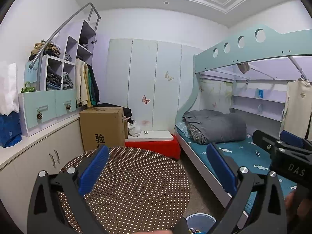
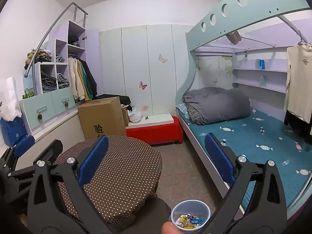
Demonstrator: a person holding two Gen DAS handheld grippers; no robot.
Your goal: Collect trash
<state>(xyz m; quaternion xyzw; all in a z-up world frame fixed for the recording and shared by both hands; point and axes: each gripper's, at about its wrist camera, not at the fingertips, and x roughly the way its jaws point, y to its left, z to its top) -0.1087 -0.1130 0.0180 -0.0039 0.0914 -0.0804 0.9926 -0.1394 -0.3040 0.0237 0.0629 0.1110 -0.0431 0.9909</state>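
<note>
Blue bag (image 1: 9, 128): far left on the white counter, with a white bag (image 1: 7, 89) standing just behind it.
Shelf unit (image 1: 58, 74): on the same counter, folded clothes in its cubbies, jackets hanging at its right side.
Cardboard box (image 1: 101, 126): on the floor against the counter, behind the table.
Left gripper (image 1: 156, 167): held above the table, blue fingers (image 1: 93, 169) spread wide with nothing between them.
Table (image 1: 132, 187): round, covered with a brown cloth dotted white, its top bare.
Red bench (image 2: 156, 130): beyond the table, in front of the white wardrobe (image 1: 144, 81), with a white board lying on it.
Trash cup (image 2: 190, 214): a clear plastic cup low on the floor between table and bed, with small wrappers (image 2: 188, 222) inside it.
Right gripper (image 2: 156, 159): raised over the floor gap, fingers (image 2: 218, 158) wide apart and empty.
Bunk bed (image 2: 253, 132): on the right, teal sheet with candy print, a folded grey quilt (image 2: 214, 105) at its head.
Cream garment (image 2: 298, 81): hanging from a rail at the far right.
</note>
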